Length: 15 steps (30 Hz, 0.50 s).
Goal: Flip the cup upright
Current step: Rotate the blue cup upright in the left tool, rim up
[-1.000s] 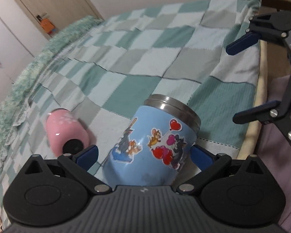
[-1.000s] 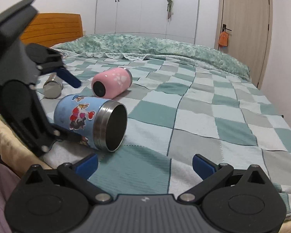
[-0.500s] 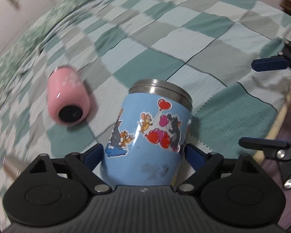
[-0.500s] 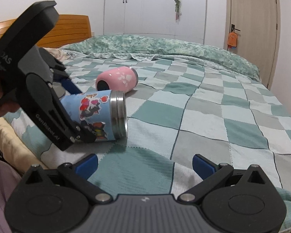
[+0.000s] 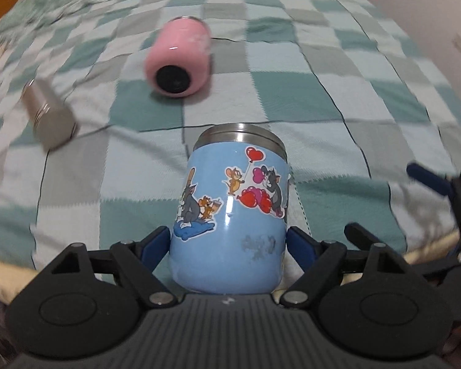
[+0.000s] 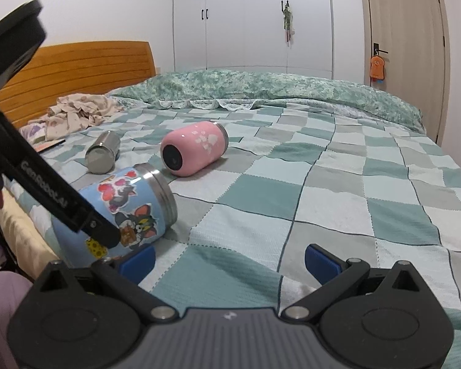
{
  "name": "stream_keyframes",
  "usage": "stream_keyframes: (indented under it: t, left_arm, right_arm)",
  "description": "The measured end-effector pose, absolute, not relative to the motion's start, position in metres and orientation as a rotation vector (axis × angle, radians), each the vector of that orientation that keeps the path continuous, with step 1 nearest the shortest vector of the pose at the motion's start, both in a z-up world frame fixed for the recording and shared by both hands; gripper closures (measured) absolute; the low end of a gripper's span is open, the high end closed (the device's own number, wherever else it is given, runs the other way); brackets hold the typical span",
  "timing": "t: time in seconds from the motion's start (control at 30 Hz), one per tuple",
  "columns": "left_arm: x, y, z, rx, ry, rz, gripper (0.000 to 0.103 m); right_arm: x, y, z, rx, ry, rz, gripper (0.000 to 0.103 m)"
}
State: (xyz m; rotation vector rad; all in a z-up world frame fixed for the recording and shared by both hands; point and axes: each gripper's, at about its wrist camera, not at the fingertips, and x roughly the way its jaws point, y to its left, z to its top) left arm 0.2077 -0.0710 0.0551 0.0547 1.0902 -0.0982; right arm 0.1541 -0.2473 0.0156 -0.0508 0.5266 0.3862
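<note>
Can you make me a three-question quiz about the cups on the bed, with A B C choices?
1. Where is the pink cup? A on the floor B on the bed, beyond the blue cup C on a shelf
2. How many cups show? A three B one C five
3. How is the blue cup? A flat, untouched B standing alone C tilted, held by the left gripper

B: it lies on the checked blanket.
A: blue, pink, steel cup.
C: fingers press both its sides.

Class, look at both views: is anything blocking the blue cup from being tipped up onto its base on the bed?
Nothing visible. The left hand-held gripper grips the blue cup; the pink cup and steel cup lie apart, farther up the blanket.
</note>
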Motion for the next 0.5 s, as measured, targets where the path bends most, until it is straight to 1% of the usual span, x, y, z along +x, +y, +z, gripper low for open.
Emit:
stream_keyframes:
  t: [0.13,0.27,0.33,0.37,0.5]
  left_arm:
    - [0.208,-0.063,0.055,-0.001,1.069,-0.075,0.019]
    - [0.21,-0.07,0.055,0.061,1.055,-0.102,0.018]
    - [0.214,-0.075,0.054,0.111,1.054,-0.119,0.01]
    - [0.216,-0.079,0.051,0.131,1.055,-0.125,0.002]
    - [0.229,-0.087,0.043,0.17,1.071,-0.124,0.002]
  right_arm:
    - [0.155,-0.247,0.014,-0.048,0.528,0.387,0.0]
    - [0.155,-0.246,0.014,-0.05,0.524,0.384,0.0]
    - [0.156,-0.247,0.014,-0.05,0.522,0.381,0.0]
    - [0.156,-0.247,0.014,-0.051,0.522,0.38,0.0]
    - [0.156,-0.247,0.015,-0.064,0.522,0.374,0.0]
